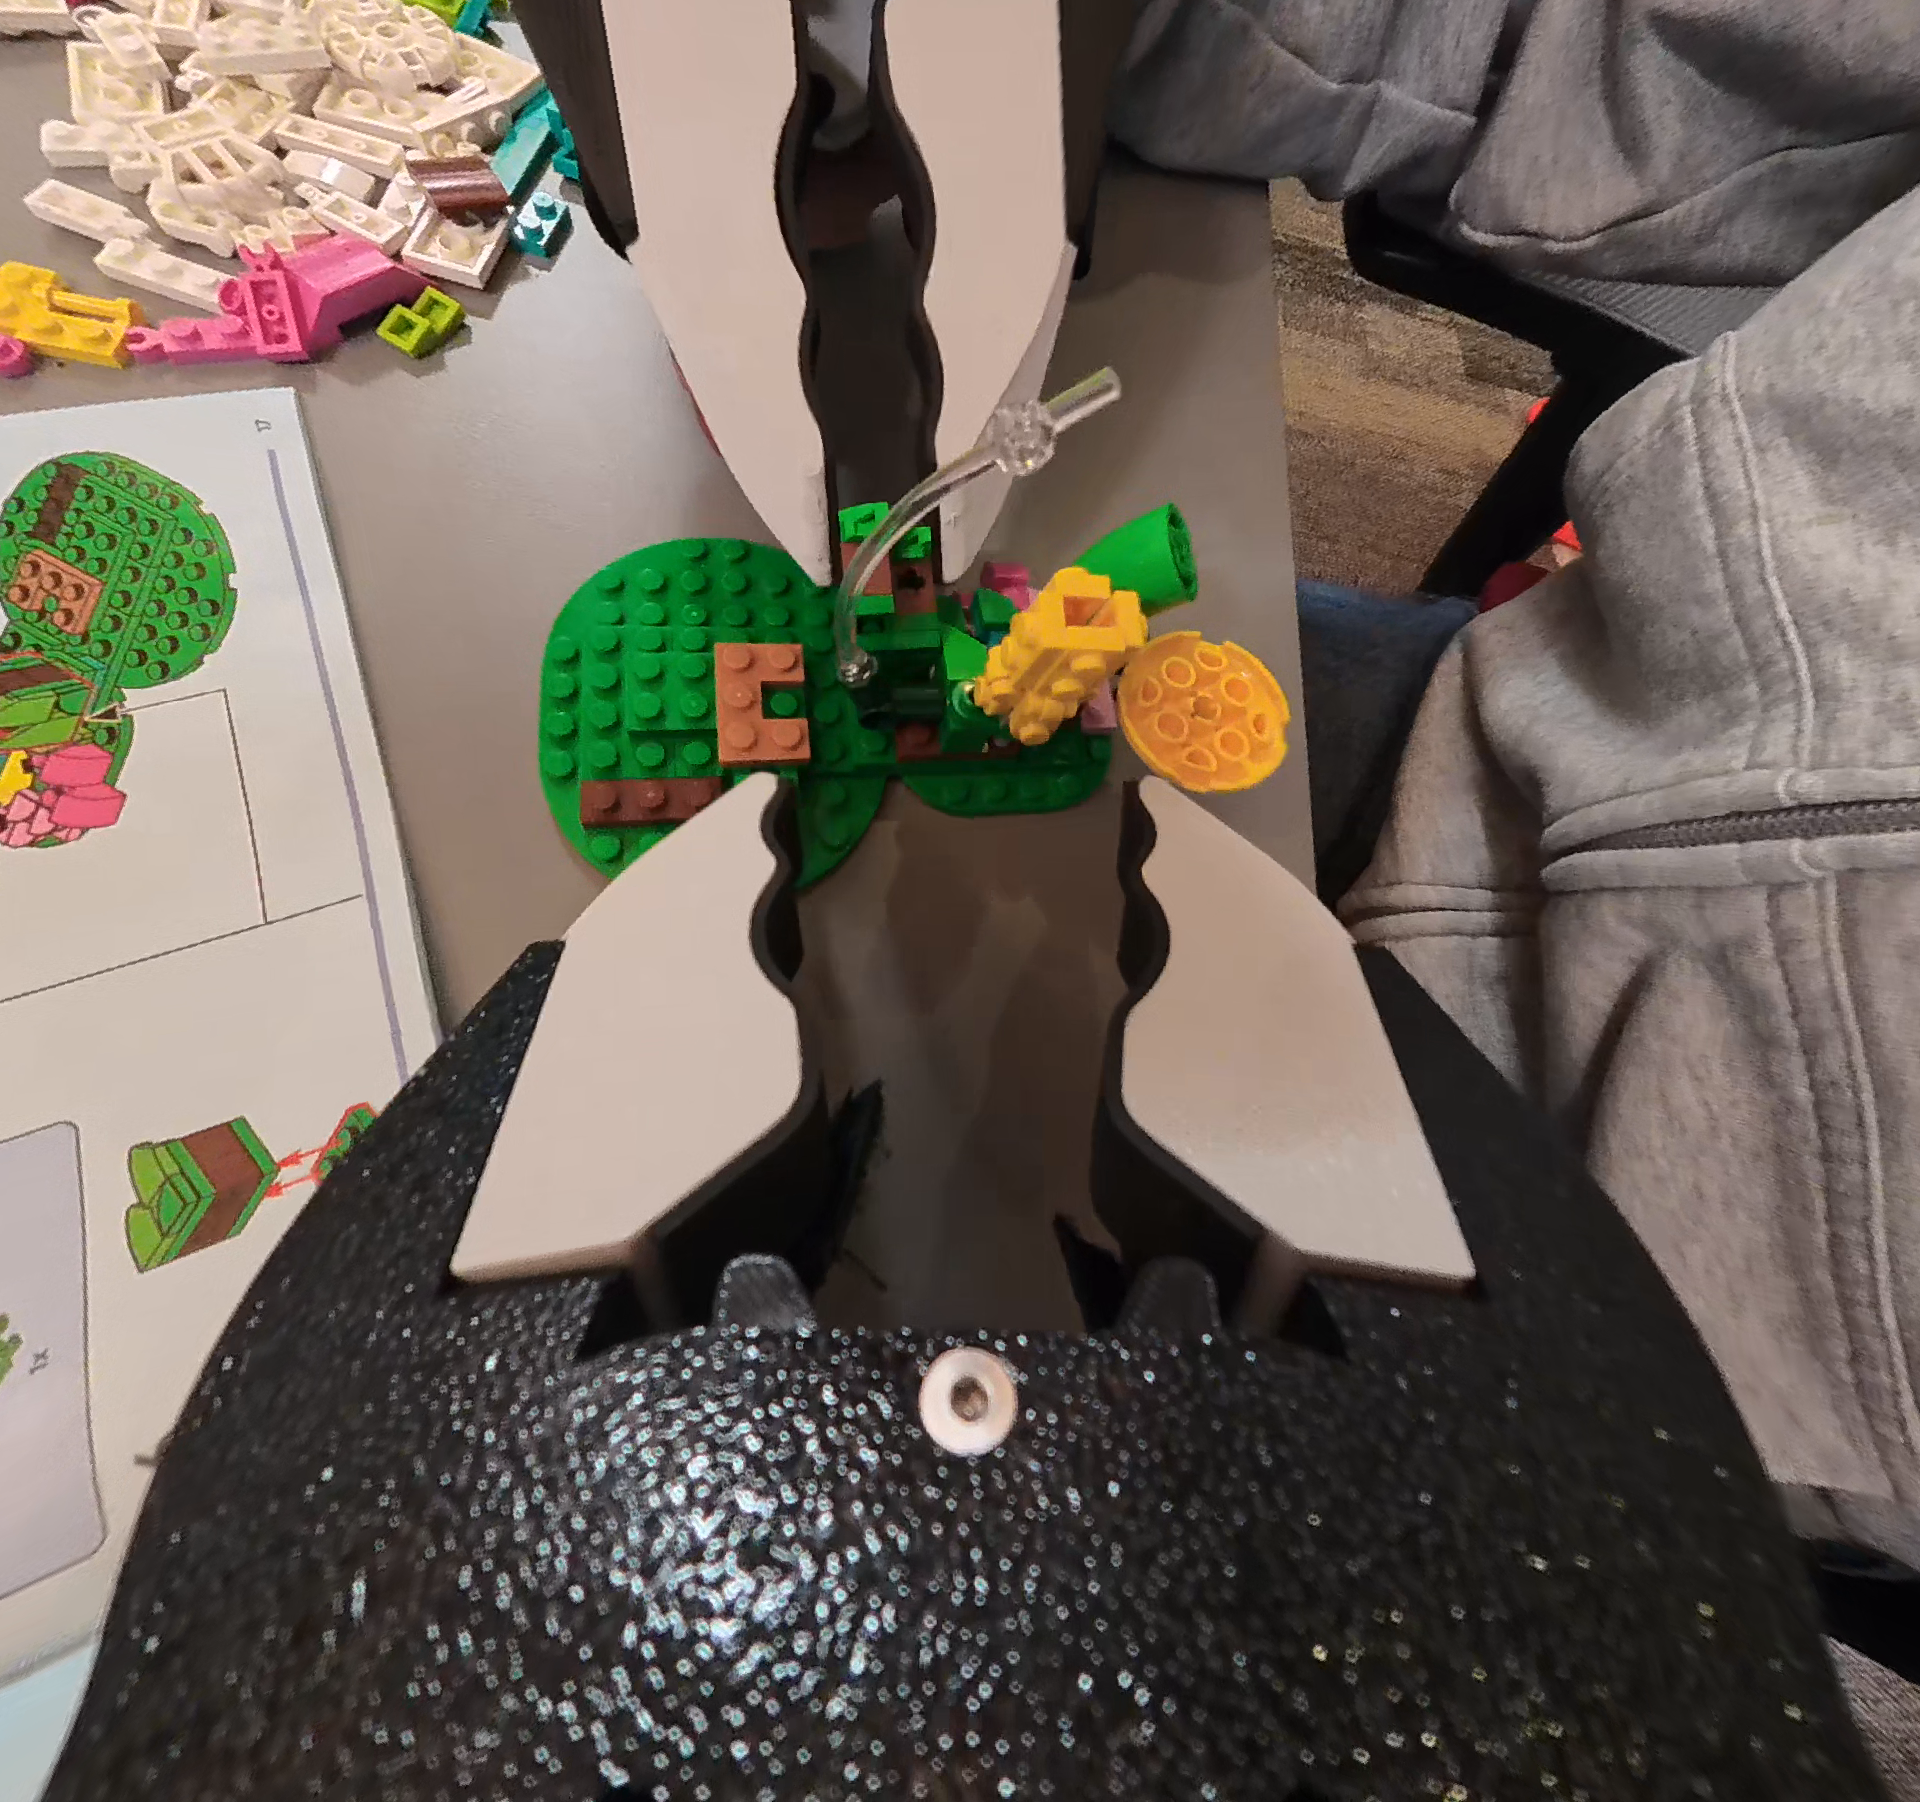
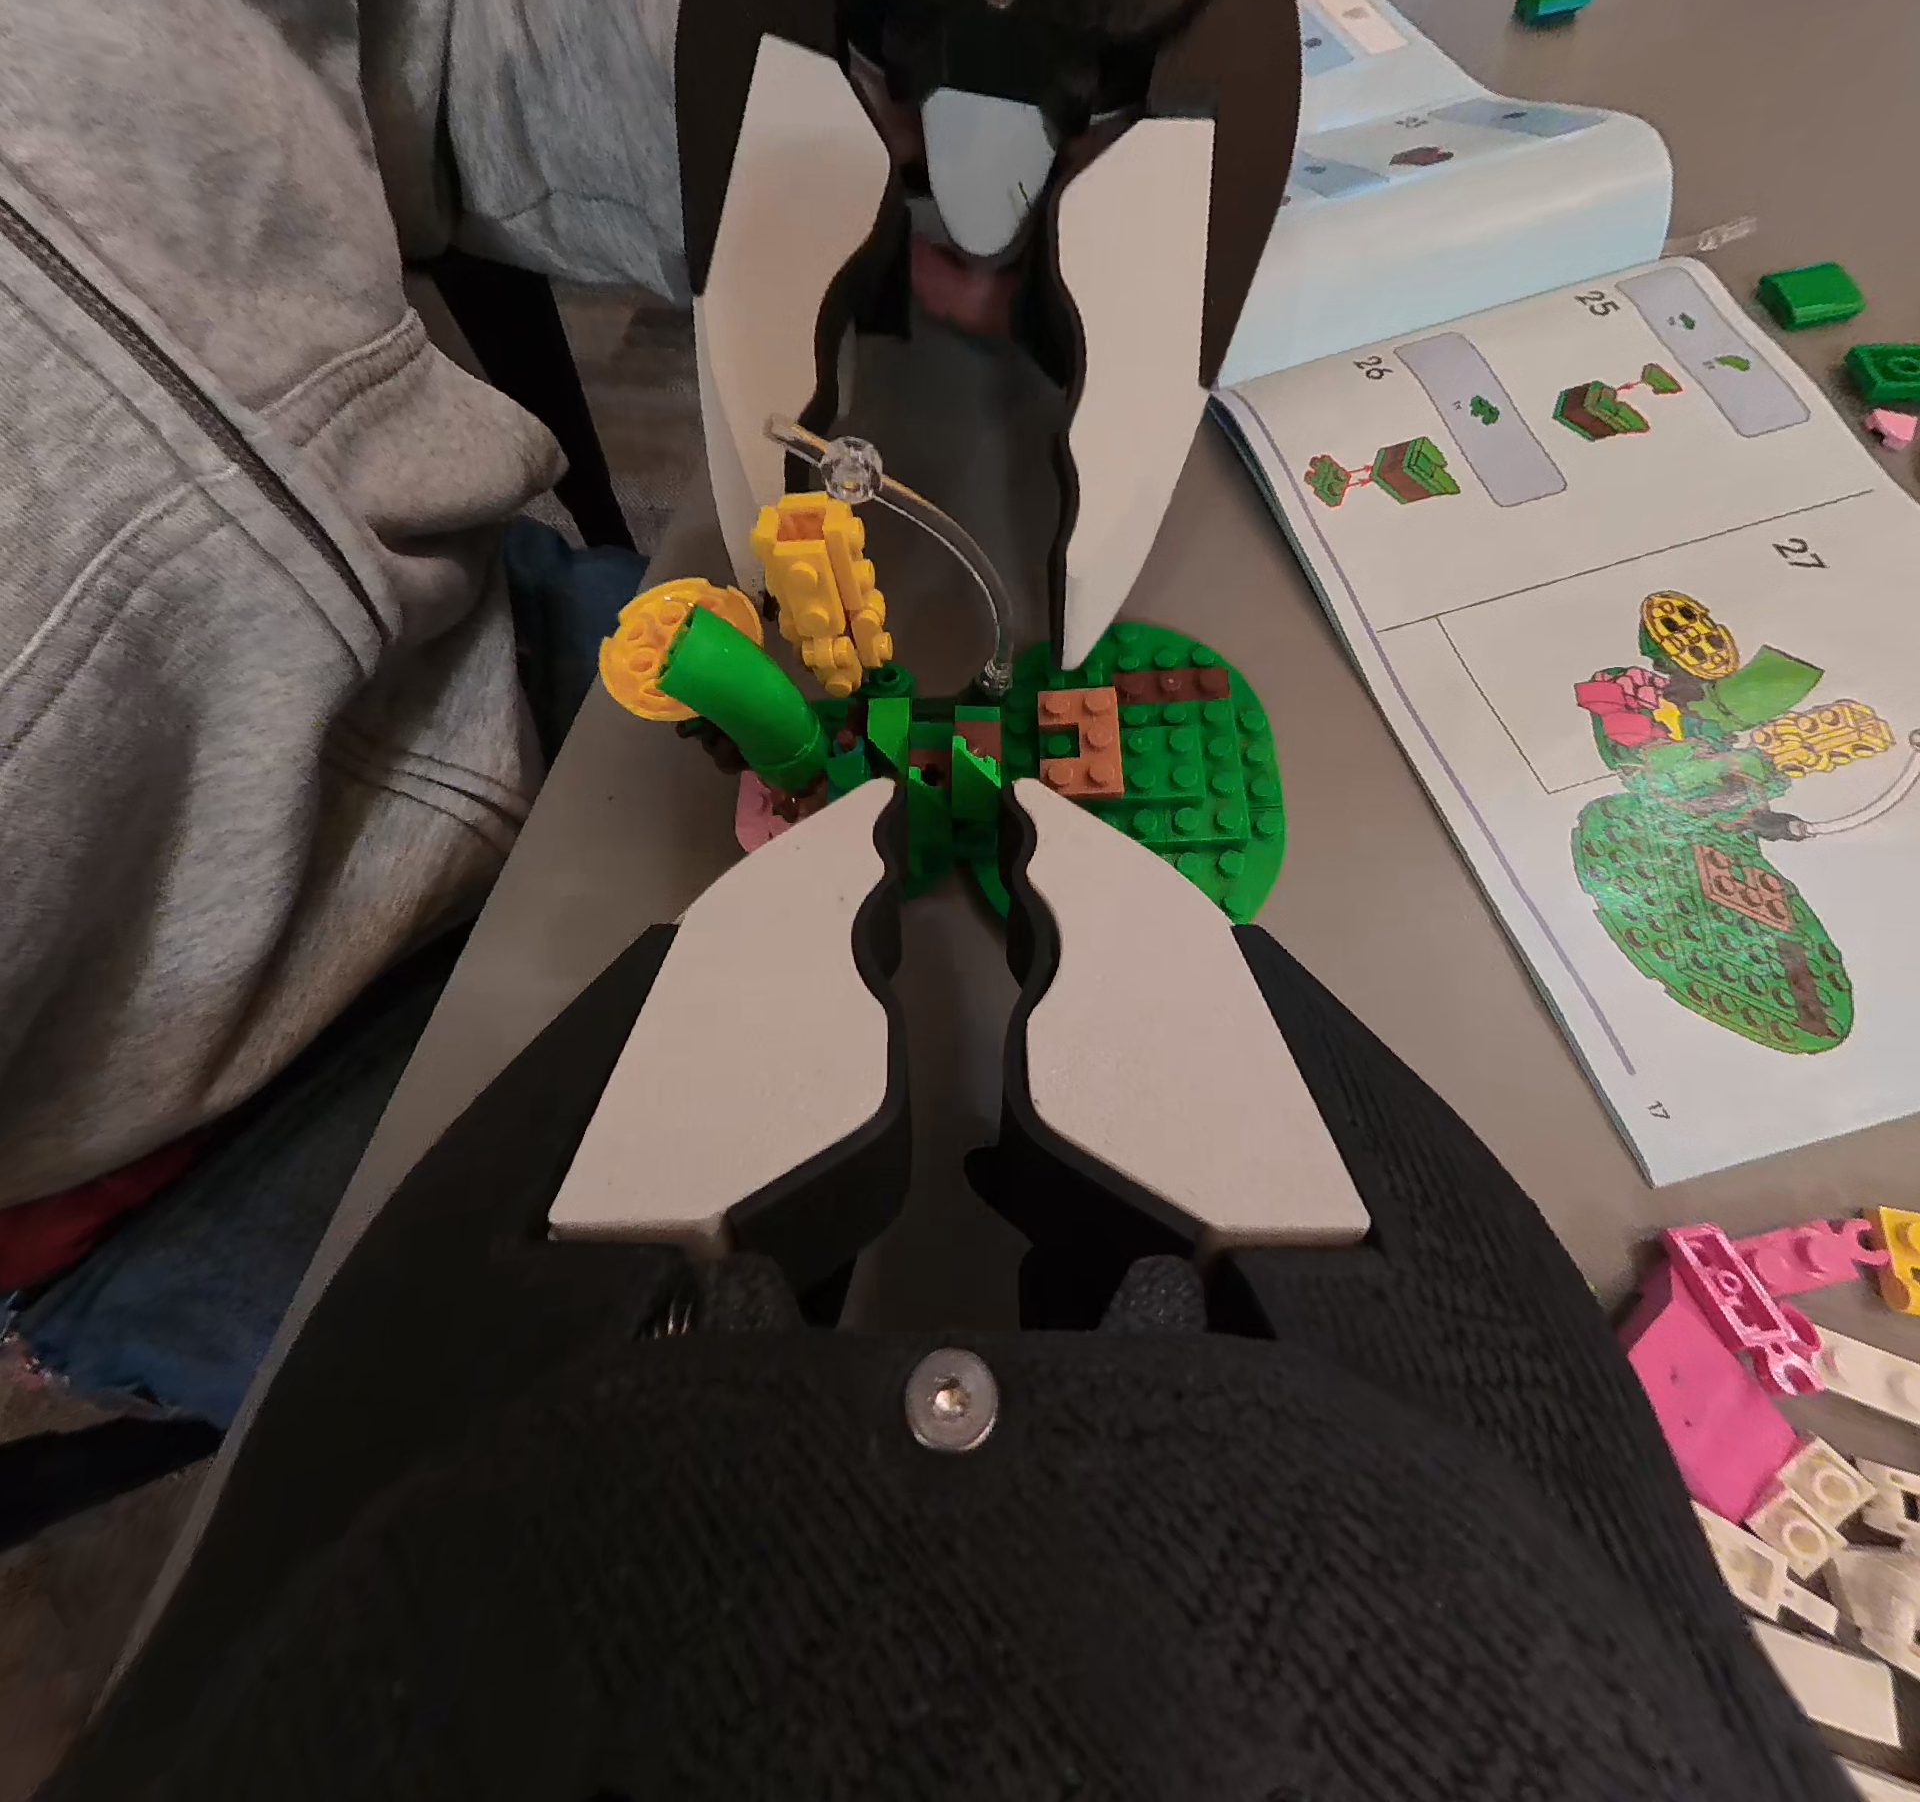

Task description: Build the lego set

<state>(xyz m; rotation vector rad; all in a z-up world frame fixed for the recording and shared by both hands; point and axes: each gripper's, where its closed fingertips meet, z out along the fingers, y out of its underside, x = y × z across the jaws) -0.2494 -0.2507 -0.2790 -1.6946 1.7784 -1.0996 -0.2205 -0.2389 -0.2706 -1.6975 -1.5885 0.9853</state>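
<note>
Two handheld grippers facing each other across a green brick model (image 1: pixel 665 672) on a grey table (image 1: pixel 499 464).

Left gripper (image 1: pixel 951 791): fingers wide apart, nothing between them, tips just short of the model's near edge. Right gripper (image 2: pixel 951 791): narrow gap, tips either side of the small green-and-brown stack (image 2: pixel 951 765) mid-model; pad contact impossible to tell. Beside: open instruction booklet (image 2: pixel 1558 713) with printed step and page numbers, loose bricks (image 1: pixel 270 90).
</note>
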